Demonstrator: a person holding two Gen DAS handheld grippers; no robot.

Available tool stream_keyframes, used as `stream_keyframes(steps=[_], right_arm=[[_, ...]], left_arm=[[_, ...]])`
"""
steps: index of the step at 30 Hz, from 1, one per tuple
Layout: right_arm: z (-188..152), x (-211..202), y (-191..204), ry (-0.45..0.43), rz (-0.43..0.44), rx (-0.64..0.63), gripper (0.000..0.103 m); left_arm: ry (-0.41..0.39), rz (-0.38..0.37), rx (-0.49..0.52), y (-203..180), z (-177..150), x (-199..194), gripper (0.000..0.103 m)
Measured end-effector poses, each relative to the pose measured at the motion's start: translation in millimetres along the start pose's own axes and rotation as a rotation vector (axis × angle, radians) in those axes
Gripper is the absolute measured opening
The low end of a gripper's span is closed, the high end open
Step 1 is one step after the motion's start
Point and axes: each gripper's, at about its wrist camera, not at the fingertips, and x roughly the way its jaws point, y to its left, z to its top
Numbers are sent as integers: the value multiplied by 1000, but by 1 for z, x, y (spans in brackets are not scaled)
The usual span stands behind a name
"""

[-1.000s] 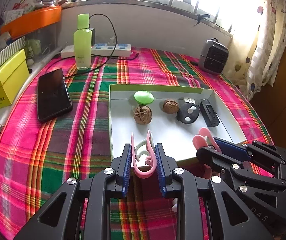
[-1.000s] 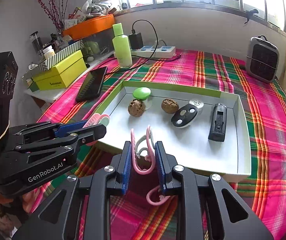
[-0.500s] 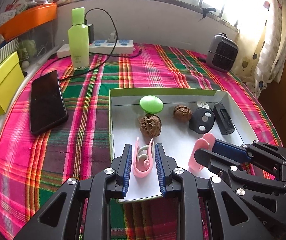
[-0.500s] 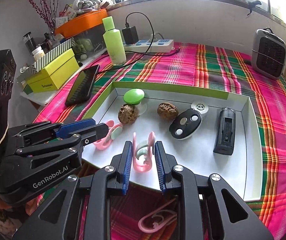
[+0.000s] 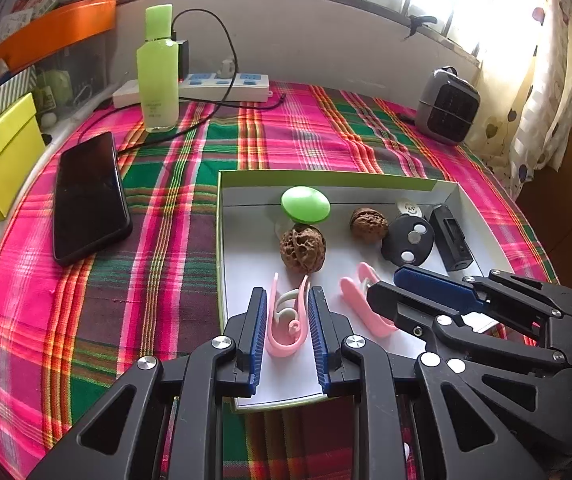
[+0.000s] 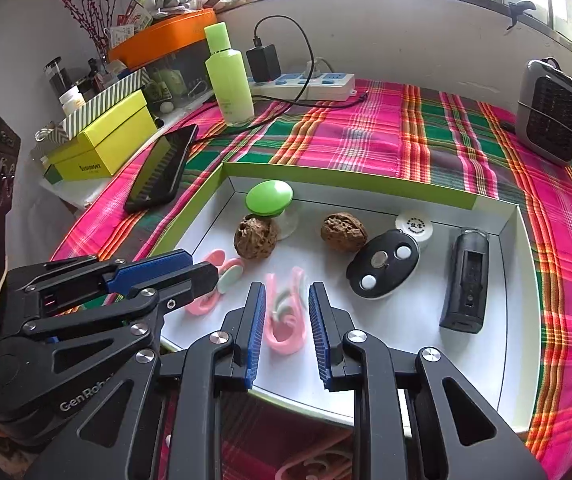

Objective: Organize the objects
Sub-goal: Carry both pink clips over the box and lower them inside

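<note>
Fingers (image 5: pixel 260 328) of my left gripper (image 5: pixel 286 326) are clamped on one pink clip (image 5: pixel 286 320); those of my right gripper (image 6: pixel 284 318) are clamped on a second pink clip (image 6: pixel 286 316). Both clips hang low over the near end of the white tray (image 5: pixel 366 182), each one's open end pointing away from me.

Step in hand, as I judge it: delivery of the two clips into the tray, with release not yet made. Next move calls for a short lowering until each clip rests on the tray floor, then a parting of the fingers and a straight pull-back, so neither clip is dragged over the near rim.

Count, ahead of the fingers, inside the tray:
- walnuts, two: the larger walnut (image 6: pixel 256 236) just beyond my left gripper, the smaller walnut (image 6: pixel 344 232) farther right
- green knob (image 6: pixel 269 198), one, behind the larger walnut
- black oval remote (image 6: pixel 384 264), one
- white round cap (image 6: pixel 414 226), one, touching the remote's far edge
- black oblong device (image 6: pixel 466 280), one, far right

Count, pink clips: two held; a third pink shape (image 6: pixel 306 466) shows below my right gripper, outside the tray, partly hidden.

On the plaid surface (image 5: pixel 158 240) beyond, to the left: phone (image 5: pixel 86 196), one; green bottle (image 5: pixel 158 80), one; power strip (image 5: pixel 222 84), one.
</note>
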Motion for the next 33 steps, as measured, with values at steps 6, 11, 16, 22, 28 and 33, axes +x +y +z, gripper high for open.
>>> stream_keyframes(steps=[6, 11, 16, 22, 28, 33], right_arm=[[0, 3, -2, 9, -1, 1, 24], [-2, -1, -2, 11, 12, 14, 24], [-3, -1, -7, 38, 46, 48, 24], [-4, 4, -1, 67, 98, 65, 24], [-4, 10, 2, 84, 118, 80, 24], [-4, 12, 2, 90, 134, 91, 24]], left_arm=[[-8, 0, -4, 3, -1, -2, 19], [-17, 1, -8, 3, -2, -6, 20], [-31, 23, -10, 4, -4, -11, 22], [-36, 23, -9, 5, -7, -16, 23], [-40, 17, -15, 8, -9, -19, 23], [-42, 9, -21, 9, -9, -21, 24]])
